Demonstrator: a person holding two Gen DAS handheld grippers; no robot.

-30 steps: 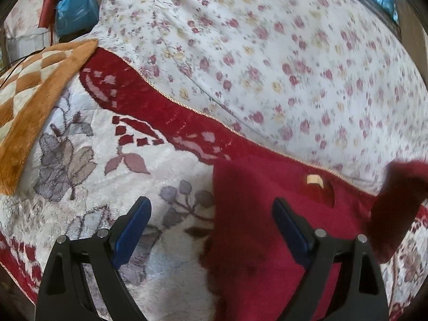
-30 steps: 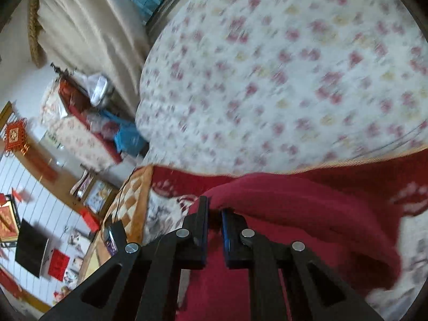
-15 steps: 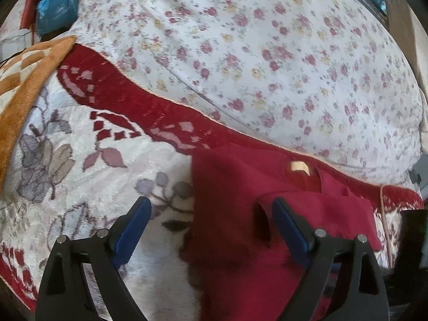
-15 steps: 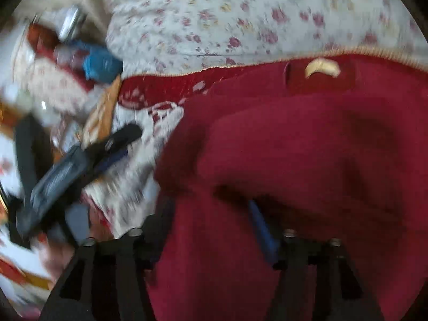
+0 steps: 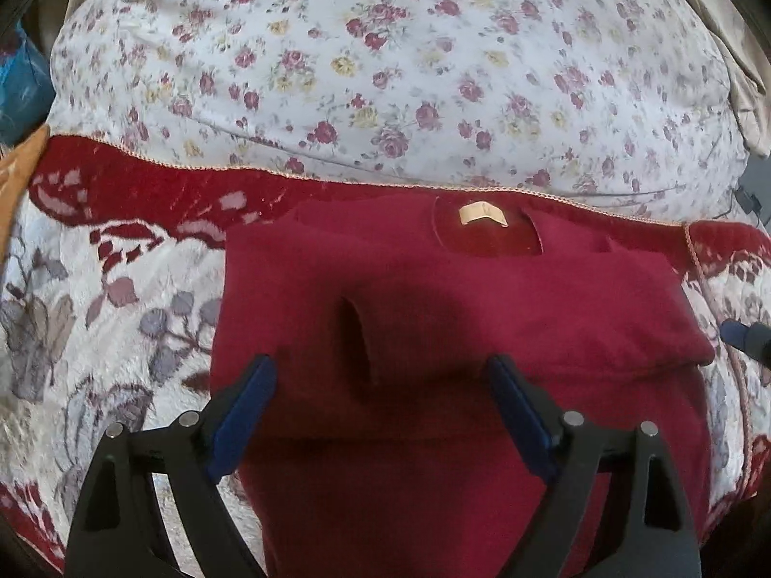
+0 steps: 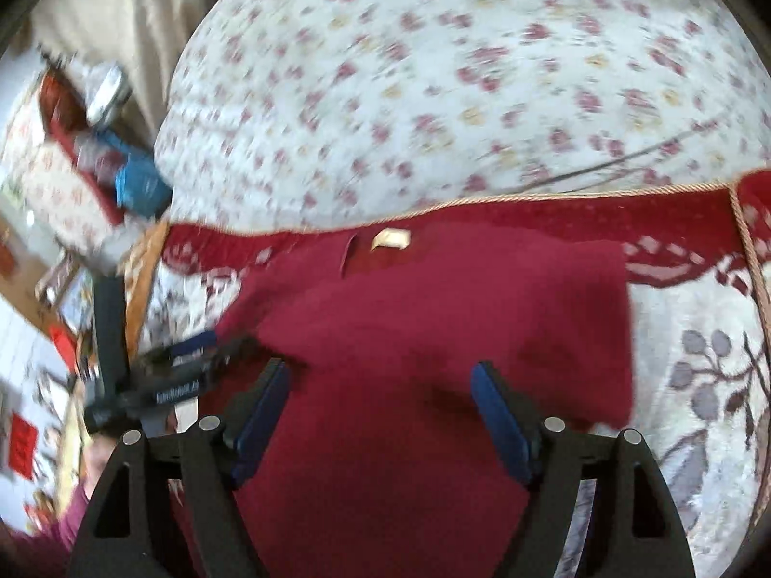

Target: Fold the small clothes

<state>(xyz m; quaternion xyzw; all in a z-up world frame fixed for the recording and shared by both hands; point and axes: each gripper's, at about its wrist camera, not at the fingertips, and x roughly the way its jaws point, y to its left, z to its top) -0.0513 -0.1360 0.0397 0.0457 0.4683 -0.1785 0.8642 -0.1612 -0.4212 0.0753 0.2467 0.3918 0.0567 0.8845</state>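
Note:
A dark red sweater [image 5: 482, 298] lies flat on a flowered blanket [image 5: 120, 337], its tan neck label [image 5: 479, 214] at the far side. A sleeve is folded across its chest, the cuff [image 5: 356, 337] pointing left. My left gripper [image 5: 380, 371] hovers open over the sweater's middle, with nothing between its blue pads. In the right wrist view the same sweater [image 6: 433, 298] lies under my right gripper [image 6: 380, 371]. Its jaws are opening and grip no cloth. The left gripper [image 6: 183, 371] shows there at the sweater's left edge.
A big white quilt with small roses [image 5: 385, 72] rises just behind the sweater. An orange cushion edge [image 5: 14, 183] lies at the far left. A blue bag [image 6: 137, 183] and clutter sit beyond the bed's left end. A person's sleeve [image 6: 53, 530] shows low on the left.
My right gripper let go of the red sleeve and opened; the sleeve now lies across the sweater. My left gripper moved to the right, over the sweater's middle.

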